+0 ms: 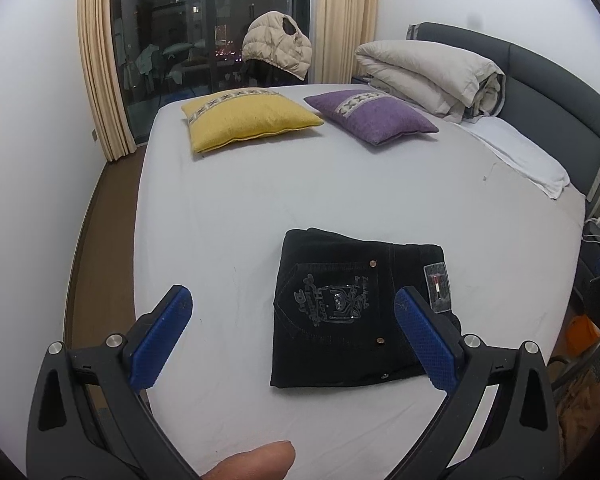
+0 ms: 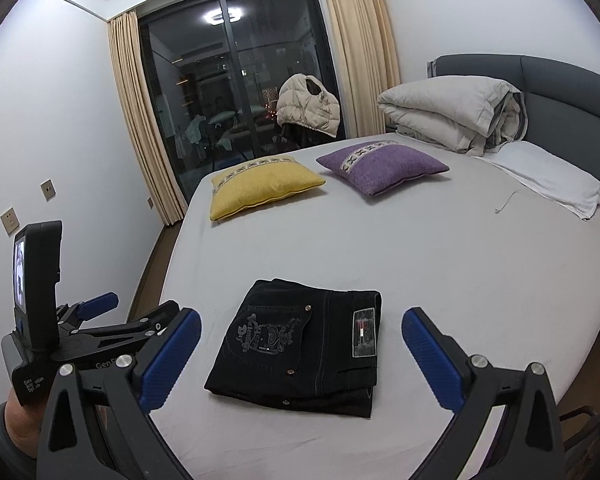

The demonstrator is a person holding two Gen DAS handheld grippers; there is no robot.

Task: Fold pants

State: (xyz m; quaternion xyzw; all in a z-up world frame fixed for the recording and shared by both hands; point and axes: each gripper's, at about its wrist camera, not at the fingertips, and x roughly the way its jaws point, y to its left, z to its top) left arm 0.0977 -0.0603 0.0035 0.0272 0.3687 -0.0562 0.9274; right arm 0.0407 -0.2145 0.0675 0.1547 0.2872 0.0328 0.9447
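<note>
Black pants (image 1: pixel 352 312) (image 2: pixel 304 344) lie folded into a compact rectangle on the white bed sheet (image 1: pixel 260 208) (image 2: pixel 440 248), back pocket with embroidery and a waist label facing up. My left gripper (image 1: pixel 294 300) hovers above the near edge of the bed, open, its blue pads (image 1: pixel 162 340) empty; the right pad overlaps the pants' right edge in the view. My right gripper (image 2: pixel 300 322) is also open and empty, held above and in front of the pants. The left gripper's body with its small screen (image 2: pixel 32 280) shows at the left of the right wrist view.
A yellow cushion (image 1: pixel 248 118) (image 2: pixel 260 186) and a purple cushion (image 1: pixel 370 116) (image 2: pixel 382 166) lie further back on the bed. A folded duvet (image 1: pixel 432 74) (image 2: pixel 456 110) and a white pillow (image 1: pixel 516 152) rest by the grey headboard (image 2: pixel 560 80). A puffer jacket (image 1: pixel 278 46) hangs by the dark window.
</note>
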